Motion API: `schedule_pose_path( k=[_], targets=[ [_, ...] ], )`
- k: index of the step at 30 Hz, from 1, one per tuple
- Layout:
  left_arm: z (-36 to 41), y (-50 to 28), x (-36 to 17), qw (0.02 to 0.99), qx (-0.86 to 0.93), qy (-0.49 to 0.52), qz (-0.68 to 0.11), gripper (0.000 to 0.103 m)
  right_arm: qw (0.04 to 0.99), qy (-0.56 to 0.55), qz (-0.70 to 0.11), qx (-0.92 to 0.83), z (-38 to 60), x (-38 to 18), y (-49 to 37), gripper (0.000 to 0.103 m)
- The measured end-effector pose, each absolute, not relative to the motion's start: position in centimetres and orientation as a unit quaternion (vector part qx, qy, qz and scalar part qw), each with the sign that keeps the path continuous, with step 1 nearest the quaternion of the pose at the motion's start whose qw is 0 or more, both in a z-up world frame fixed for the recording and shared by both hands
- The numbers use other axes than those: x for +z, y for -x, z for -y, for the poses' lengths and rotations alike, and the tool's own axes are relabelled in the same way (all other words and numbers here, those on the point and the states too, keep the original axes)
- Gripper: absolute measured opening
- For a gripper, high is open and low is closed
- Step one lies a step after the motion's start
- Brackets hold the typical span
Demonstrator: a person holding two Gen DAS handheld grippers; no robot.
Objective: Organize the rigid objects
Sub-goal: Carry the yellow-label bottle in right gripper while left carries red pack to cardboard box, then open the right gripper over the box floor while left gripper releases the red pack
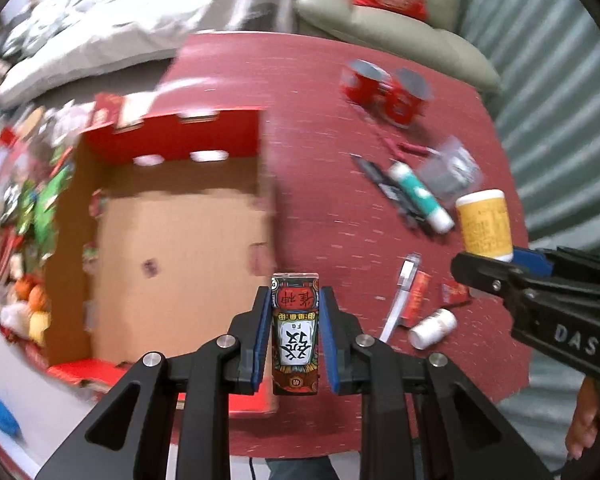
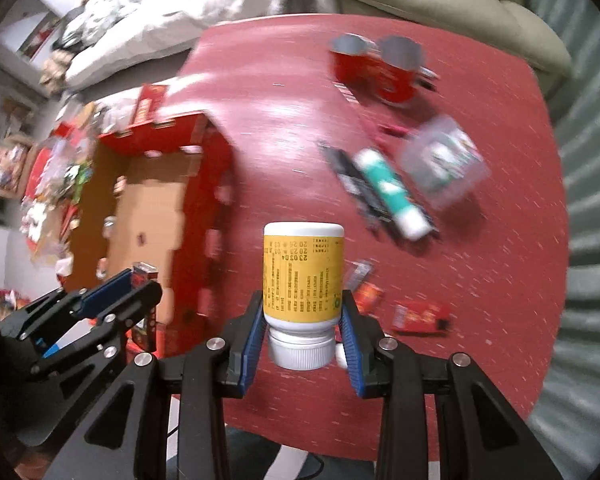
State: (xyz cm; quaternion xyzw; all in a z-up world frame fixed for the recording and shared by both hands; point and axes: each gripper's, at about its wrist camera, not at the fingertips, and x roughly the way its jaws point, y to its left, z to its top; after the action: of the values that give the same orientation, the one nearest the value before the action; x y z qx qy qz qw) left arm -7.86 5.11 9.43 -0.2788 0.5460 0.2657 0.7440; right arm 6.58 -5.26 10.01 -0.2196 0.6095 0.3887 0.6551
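Observation:
My left gripper [image 1: 295, 300] is shut on a small printed card box [image 1: 295, 332] with red and black artwork, held above the near right corner of an open cardboard box [image 1: 172, 248]. My right gripper [image 2: 303, 300] is shut on a yellow-labelled white pill bottle [image 2: 303, 276], cap toward the camera, above the red table [image 2: 280, 92]. The left wrist view shows the right gripper [image 1: 484, 268] at the right edge with the yellow bottle [image 1: 486, 224]. In the right wrist view the left gripper [image 2: 140, 276] with the card box [image 2: 145, 270] is at lower left, by the cardboard box [image 2: 148, 216].
On the red table lie two red cans [image 1: 384, 88], a teal-and-white tube [image 1: 418, 196], a black flat item [image 1: 384, 188], a clear plastic case [image 1: 452, 168], a small white bottle [image 1: 432, 328], a toothbrush-like stick [image 1: 400, 296] and red packets [image 2: 420, 316]. Clutter covers the floor at left. A grey sofa [image 1: 400, 28] stands behind.

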Motion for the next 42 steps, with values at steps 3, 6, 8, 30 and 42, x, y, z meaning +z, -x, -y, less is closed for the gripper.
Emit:
schedule_pose_path(
  k=[3,6,8,30,42],
  targets=[
    [-7.5,10.7,9.5,0.728,0.309,0.293,-0.537,0.025,0.641,0.233,-0.599,0.42,2.2,10.4,-4.2,0.037],
    [-9.9,13.1,9.1,0.707,0.349,0.311,-0.53,0.025,0.624,0.243,-0.588,0.453,-1.1,10.5,-2.1,0.037],
    [-11.3,14.4,8.7,0.693,0.373,0.32,-0.527,0.025,0.607,0.241,-0.592,0.472,-3.0,10.2,-0.9,0.037],
    [-18.5,16.5,5.3,0.662,0.418,0.346,-0.517,0.025,0.566,0.305,-0.581,0.499,-12.1,7.6,2.6,0.037],
    [-21.9,13.8,2.6,0.661,0.41,0.341,-0.528,0.025,0.572,0.305,-0.596,0.473,-15.2,4.6,-0.1,0.037]
  ],
)
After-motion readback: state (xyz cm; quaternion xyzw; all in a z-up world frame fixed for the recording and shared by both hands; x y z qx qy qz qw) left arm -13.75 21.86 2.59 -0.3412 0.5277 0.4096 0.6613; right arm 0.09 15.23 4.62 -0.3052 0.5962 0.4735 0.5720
